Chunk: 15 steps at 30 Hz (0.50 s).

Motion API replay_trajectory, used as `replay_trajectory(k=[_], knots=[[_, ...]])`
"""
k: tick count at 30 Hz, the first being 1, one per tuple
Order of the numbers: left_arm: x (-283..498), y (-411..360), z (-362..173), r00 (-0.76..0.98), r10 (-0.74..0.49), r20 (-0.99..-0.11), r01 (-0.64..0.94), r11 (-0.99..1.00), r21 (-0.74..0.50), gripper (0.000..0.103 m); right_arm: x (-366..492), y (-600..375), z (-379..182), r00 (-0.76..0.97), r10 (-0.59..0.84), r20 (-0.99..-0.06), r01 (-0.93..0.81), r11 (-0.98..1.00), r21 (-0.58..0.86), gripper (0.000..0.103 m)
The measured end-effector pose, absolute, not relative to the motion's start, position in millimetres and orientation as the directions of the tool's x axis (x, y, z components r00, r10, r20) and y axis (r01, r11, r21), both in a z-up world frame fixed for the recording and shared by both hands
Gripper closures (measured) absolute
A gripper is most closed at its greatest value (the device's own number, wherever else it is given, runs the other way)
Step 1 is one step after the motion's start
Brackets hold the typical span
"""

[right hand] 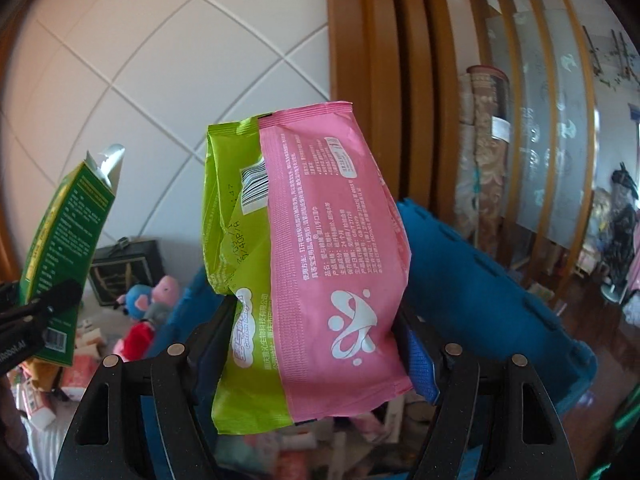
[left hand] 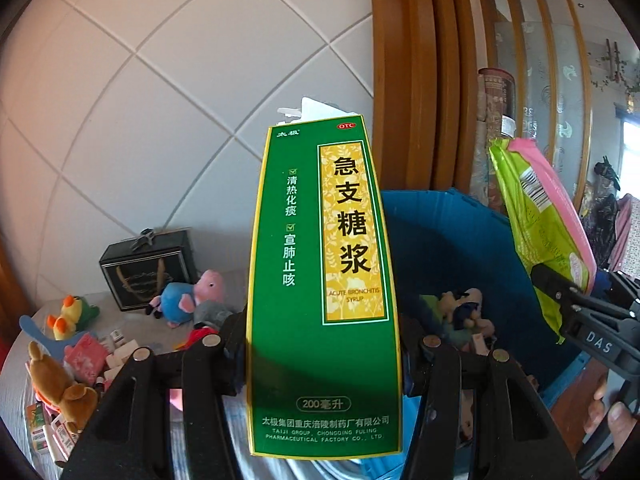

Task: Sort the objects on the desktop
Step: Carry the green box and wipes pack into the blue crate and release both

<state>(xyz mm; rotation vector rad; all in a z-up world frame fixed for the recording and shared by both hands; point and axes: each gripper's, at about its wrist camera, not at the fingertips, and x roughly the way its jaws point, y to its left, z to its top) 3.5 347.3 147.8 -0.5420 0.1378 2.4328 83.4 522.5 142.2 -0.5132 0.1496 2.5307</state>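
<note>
left hand-held gripper [left hand: 322, 354]: clamped on a tall green syrup box [left hand: 322, 280], box upright between the pads, torn top flap showing white. right hand-held gripper [right hand: 316, 344]: closed on a pink and green wipes pack [right hand: 308, 264], pack standing up and slightly tilted, lower part pinched between the jaws. both items lifted clear of the counter [left hand: 16, 380] and carried side by side, close to a blue bin [left hand: 448, 248] that sits just beyond them. step in hand, by the look of it: transport of two picked items toward the bin for sorting. next move likely calls for bringing each item over the open mouth of the bin, keeping the two grippers from knocking together, then releasing above the plush toys [left hand: 466, 308] already lying inside. still left on the counter: a pig plush [left hand: 192, 296], a yellow duck plush [left hand: 66, 316], a brown plush [left hand: 52, 376], a black gift bag [left hand: 148, 268] and a scatter of small boxes. in the way: the near bin wall, plus the tall box blocking much of the left view. hard to tell which compartment or bin suits each item.
</note>
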Motion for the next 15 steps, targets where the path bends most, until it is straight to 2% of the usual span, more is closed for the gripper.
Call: replay_trajectory(k=[8,15], knots=[[25,449,142,-0.606,0.622,-0.496,-0.710,-0.704,-0.014,0.050,111,615,126,-0.695,0.549,-0.463,-0.620,-0.785,-0.001,0.028],[21,498,133,-0.605,0.585,-0.541,-0.706,-0.708,0.023,0.050,114,640,123,-0.679,0.563,-0.472,-0.630,-0.776,-0.018,0.026]])
